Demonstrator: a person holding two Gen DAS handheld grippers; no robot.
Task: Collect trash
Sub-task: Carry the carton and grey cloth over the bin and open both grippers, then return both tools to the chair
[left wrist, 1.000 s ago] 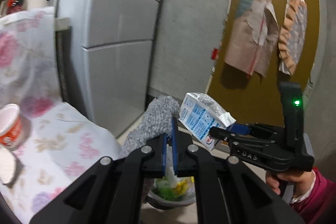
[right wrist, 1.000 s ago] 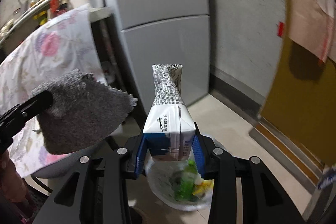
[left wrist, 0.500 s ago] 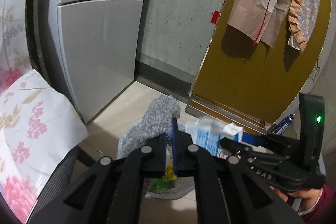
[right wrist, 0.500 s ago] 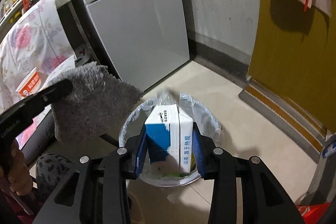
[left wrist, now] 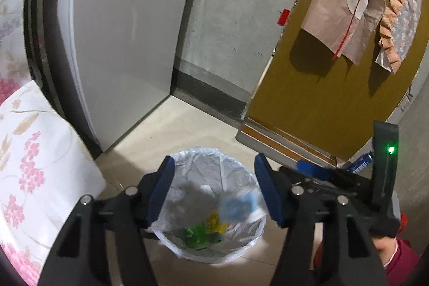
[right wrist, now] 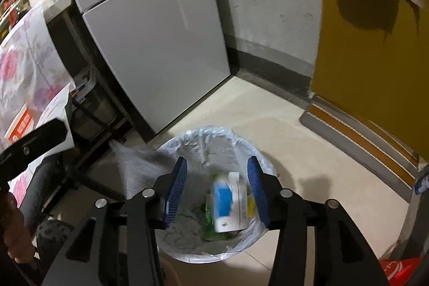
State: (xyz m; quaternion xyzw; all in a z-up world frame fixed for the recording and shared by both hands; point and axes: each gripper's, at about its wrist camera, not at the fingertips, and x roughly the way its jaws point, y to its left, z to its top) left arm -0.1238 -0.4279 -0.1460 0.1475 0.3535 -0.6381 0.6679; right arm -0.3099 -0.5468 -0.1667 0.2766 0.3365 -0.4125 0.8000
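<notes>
The left tool (left wrist: pixel 214 189) hangs above the trash bin (left wrist: pixel 241 248). Its blue-padded jaws are opening and stand wide, with nothing between the pads. The grey cloth (right wrist: pixel 144 165) is clear of them: in the right wrist view it lies blurred across the bin's left rim, part inside the liner and part draped outside. Its texture is fuzzy and uniform grey; its long axis cannot be told because of the blur.

The bin stands on the floor (right wrist: pixel 268 114) near the corner formed by the grey refrigerator (right wrist: pixel 161 39) and the concrete wall (right wrist: pixel 268 4). It is round and lined with a clear plastic bag. Green and yellow wrappers lie at its bottom.

The right tool (right wrist: pixel 217 189) is also above the bin. Its jaws are opening, and the pads do not touch the milk carton (right wrist: pixel 228 205). The carton is white with a blue panel and is motion-blurred inside the bin's right half, between the jaw tips as seen from the right wrist. Its long axis runs roughly from the near rim toward the far rim, slightly tilted. Printing is present on its side but is too blurred to read.

At the left edge of both views, a floral cloth (left wrist: pixel 32 168) covers the desk.
</notes>
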